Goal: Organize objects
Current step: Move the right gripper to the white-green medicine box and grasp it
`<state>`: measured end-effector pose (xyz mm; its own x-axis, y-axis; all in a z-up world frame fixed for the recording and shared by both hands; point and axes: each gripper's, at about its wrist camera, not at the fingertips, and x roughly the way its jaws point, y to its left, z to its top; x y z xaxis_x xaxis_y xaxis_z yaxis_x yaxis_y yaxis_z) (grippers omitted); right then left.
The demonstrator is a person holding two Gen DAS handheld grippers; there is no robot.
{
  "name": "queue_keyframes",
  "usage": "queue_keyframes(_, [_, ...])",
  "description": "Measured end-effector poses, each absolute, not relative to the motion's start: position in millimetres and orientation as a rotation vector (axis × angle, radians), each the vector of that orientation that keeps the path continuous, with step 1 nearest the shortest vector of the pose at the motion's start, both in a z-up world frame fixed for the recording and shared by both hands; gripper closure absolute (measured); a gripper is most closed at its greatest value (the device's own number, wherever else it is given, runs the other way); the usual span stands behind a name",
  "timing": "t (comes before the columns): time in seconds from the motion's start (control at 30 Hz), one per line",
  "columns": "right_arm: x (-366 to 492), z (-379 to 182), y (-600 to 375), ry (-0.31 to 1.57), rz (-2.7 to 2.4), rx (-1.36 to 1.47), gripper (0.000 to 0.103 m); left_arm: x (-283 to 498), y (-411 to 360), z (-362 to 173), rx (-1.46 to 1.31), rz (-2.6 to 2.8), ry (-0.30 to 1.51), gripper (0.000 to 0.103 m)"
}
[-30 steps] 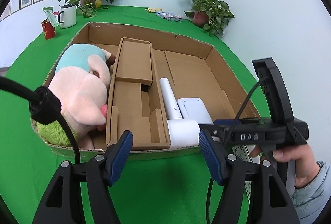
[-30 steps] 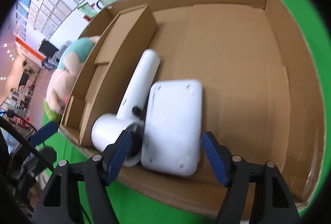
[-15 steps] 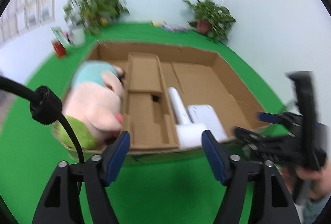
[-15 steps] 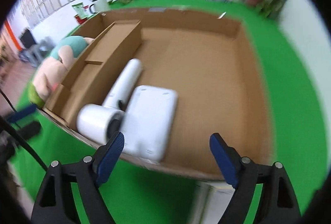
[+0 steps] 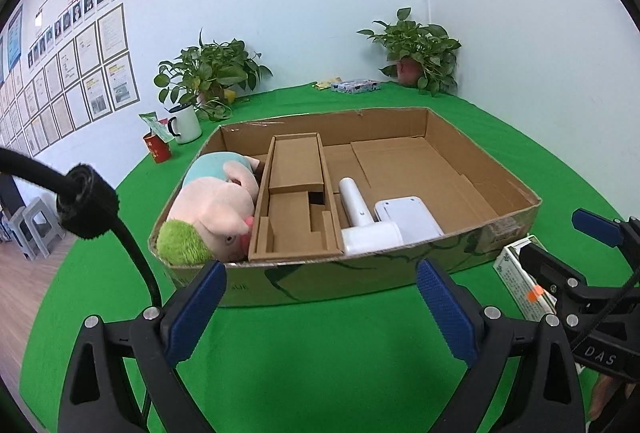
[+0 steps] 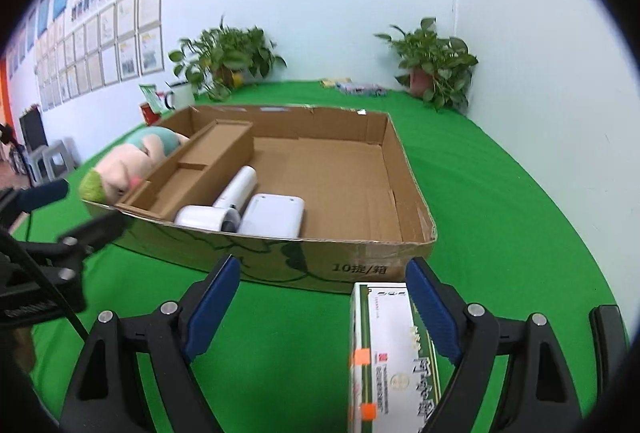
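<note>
Left wrist view: left claw [image 5: 320, 307] hangs over bare green bench [image 5: 312, 361], just short of the near wall of the cardboard box [image 5: 360, 275]. Jaws wide apart, have just been opening, nothing between them. Inside the box, L to R: plush pig toy [image 5: 212, 209] w/ teal top and green tuft in the left compartment, against a cardboard insert [image 5: 296, 201]; then a white hair dryer [image 5: 362, 221], barrel toward the near wall, handle pointing to the back; a white flat device [image 5: 408, 219] touching it on the right. Rest of box floor is bare cardboard. Far right, right claw [image 5: 560, 245] w/ a green-and-white carton [image 5: 520, 279] lying on the bench under it, beside the box's near right corner. Behind the box: white mug [image 5: 185, 123], red cup [image 5: 157, 149], two potted plants [image 5: 208, 73], a small packet [image 5: 354, 86] near the wall.

Right wrist view: right claw [image 6: 322, 299] also spread wide, gripping nothing; jaws have just been opening. The carton [image 6: 386, 349] lies lengthwise on the bench, its far end between the pads, hard by the right pad [image 6: 430, 313]; contact can't be told. Orange stickers on its left edge. It's outside the box, just before the near wall. Left claw [image 6: 68, 209] shows at the left edge, near the box corner where the pig sits.
</note>
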<state>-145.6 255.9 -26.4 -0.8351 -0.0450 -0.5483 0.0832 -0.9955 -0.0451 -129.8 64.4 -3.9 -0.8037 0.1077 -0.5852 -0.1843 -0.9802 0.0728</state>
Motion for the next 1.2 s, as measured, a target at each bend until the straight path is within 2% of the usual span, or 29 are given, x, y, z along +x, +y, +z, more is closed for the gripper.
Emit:
queue_keyframes(0.33, [-108.2,-23.1,276.5,0.023,-2.895,0.760,0.018,-109.7,58.3,-13.1,-0.960,2.810,0.152,0.009])
queue_keyframes(0.43, [-109.7,-39.3,290.1,0.080,-2.917,0.893,0.018,-110.0,53.4,-16.4,-1.002,2.763,0.110,0.024])
queue_keyframes(0.5, [-111.8,-53.6,300.1,0.077,-2.890,1.000,0.018,-111.4,52.4,-20.8,-1.035,2.726,0.097,0.040])
queue_keyframes(0.57, [-112.3,-64.4,306.3,0.033,-2.839,1.084,0.018,-112.6,53.9,-27.2,-1.072,2.689,0.080,0.047])
queue_keyframes(0.8, [-116.7,-83.7,300.5,0.023,-2.782,1.222,0.022,-115.5,53.5,-39.0,-1.124,2.626,0.051,0.046])
queue_keyframes(0.87, [-116.2,-82.1,296.0,0.039,-2.781,1.223,0.035,-117.4,50.2,-41.1,-1.141,2.619,0.038,0.046])
queue_keyframes(0.9, [-115.9,-82.5,292.9,0.051,-2.775,1.232,0.038,-118.3,48.4,-41.8,-1.147,2.615,0.030,0.046])
queue_keyframes(1.2, [-100.6,-75.4,250.2,-0.008,-2.585,1.158,0.038,-132.9,45.8,-57.5,-1.246,2.396,-0.135,0.046])
